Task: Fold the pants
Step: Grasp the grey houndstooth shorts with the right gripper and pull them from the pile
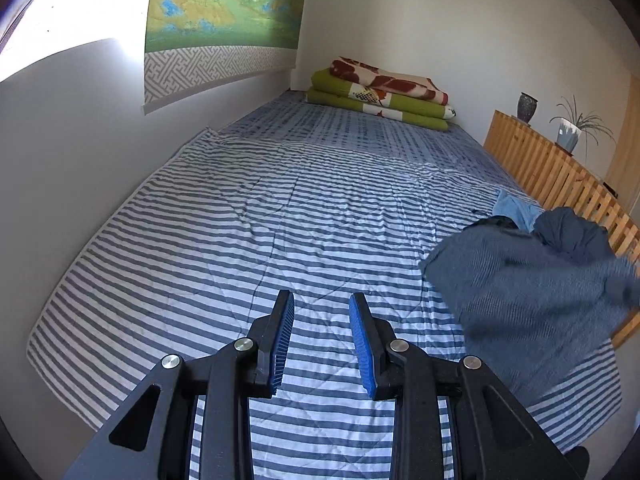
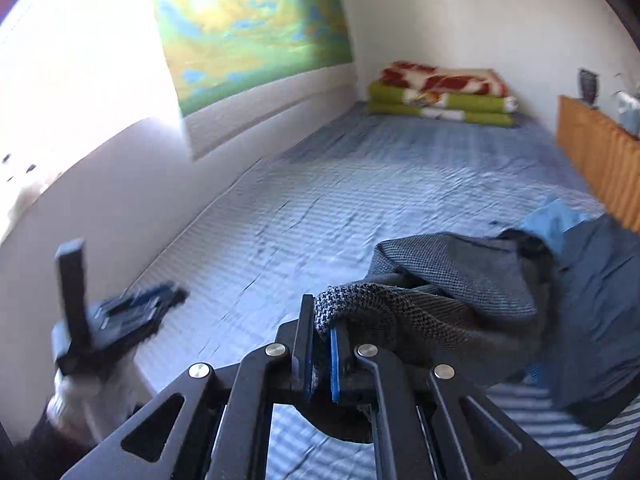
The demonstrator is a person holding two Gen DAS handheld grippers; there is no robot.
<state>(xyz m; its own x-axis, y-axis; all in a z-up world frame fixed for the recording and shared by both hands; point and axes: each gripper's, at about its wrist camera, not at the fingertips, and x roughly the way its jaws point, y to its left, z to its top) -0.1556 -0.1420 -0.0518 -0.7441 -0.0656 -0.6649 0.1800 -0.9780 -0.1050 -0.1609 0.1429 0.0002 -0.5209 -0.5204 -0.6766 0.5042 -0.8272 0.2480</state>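
Currently, right tool [image 2: 322,334]: jaws clamped on a bunched edge of the grey knit pants [image 2: 448,280], held up off the bed, presumably to shake the garment free for laying out. Pants: trail from the tool's tips rightward onto a heap of dark blue clothing [image 2: 600,292] beside the wooden slatted rail [image 2: 600,160]. Left tool [image 1: 322,304]: jaws partly apart, nothing between them, poised above the striped bedspread [image 1: 240,220]; the pants hang to its right, well apart. Folded blankets [image 1: 380,92]: far end of bed.
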